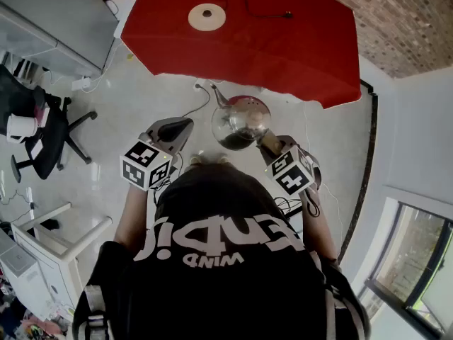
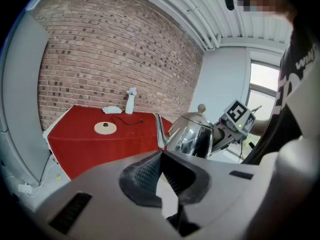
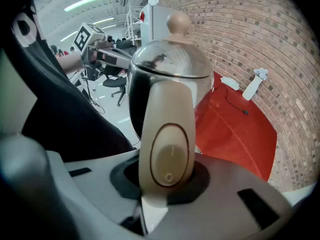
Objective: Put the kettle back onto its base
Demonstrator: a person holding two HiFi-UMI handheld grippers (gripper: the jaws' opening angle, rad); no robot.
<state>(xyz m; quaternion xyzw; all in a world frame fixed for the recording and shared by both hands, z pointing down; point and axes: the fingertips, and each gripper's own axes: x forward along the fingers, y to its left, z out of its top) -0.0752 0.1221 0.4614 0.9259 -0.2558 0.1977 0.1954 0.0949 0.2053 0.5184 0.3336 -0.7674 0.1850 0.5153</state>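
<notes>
A shiny steel kettle (image 1: pixel 241 122) with a thin spout and a knob on its lid hangs in the air in front of the red table (image 1: pixel 283 41). My right gripper (image 1: pixel 267 142) is shut on the kettle's beige handle (image 3: pixel 167 149), whose switch faces the right gripper view. The round beige base (image 1: pixel 207 16) lies on the table's far part, well ahead of the kettle, with a black cord running off it. My left gripper (image 1: pixel 180 127) is held left of the kettle (image 2: pixel 192 134), apart from it, with its jaws together and nothing between them. The base (image 2: pixel 105 128) also shows in the left gripper view.
A white spray bottle (image 2: pixel 130 101) stands at the table's back edge against the brick wall. A black office chair (image 1: pixel 42 133) and a white desk (image 1: pixel 56 239) are on the left. Cables lie on the floor near the table's front edge (image 1: pixel 205 98).
</notes>
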